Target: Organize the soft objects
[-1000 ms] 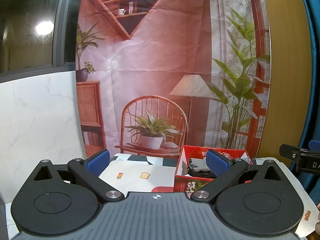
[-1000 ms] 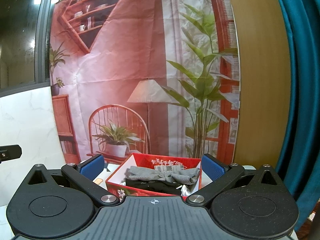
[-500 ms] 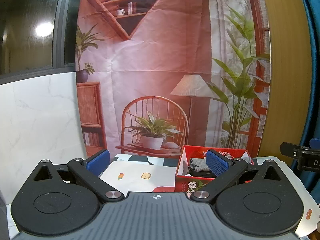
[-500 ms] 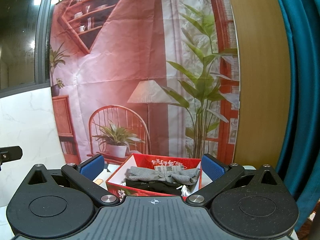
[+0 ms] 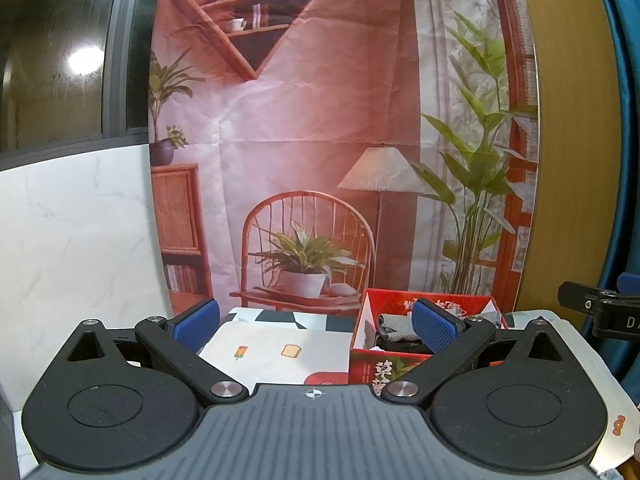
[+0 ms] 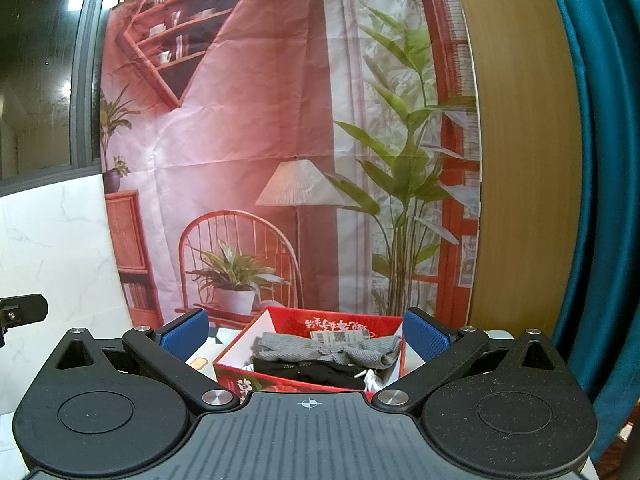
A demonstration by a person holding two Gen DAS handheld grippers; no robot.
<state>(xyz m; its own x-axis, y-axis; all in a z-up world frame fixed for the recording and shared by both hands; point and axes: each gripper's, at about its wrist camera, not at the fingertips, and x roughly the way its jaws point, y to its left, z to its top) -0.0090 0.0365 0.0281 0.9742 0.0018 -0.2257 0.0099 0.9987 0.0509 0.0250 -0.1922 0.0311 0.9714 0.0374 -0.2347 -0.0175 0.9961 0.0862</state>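
Both my grippers are hanging spread wide right now, nothing between the ribbed blue pads. Left gripper (image 5: 316, 322) is hovering over the table with the red box (image 5: 400, 360) sitting at about 2 o'clock from its centre; my right-hand pad (image 5: 434, 326) is overlapping the box's near wall in that view. Right gripper (image 6: 304, 334) is looking almost straight into the same box (image 6: 276, 378), dead ahead at 12.

The box is glossy cardboard, square-ish, white inside, with floral print and lettering on the red outside. Inside it, a crumpled grey knit cloth (image 6: 332, 350) is lying on top of a flat black fabric piece (image 6: 308, 370), and something white (image 6: 372, 380) is poking out at the 4 o'clock corner, can't tell what.

Left of the box, at around 11 o'clock, a smooth white mat (image 5: 280, 354) with little toast and popsicle prints is lying flat on the table. Behind everything, a wrinkly printed backdrop (image 5: 320, 120) is hanging, and a teal curtain (image 6: 600, 200) is hanging at 3 o'clock.
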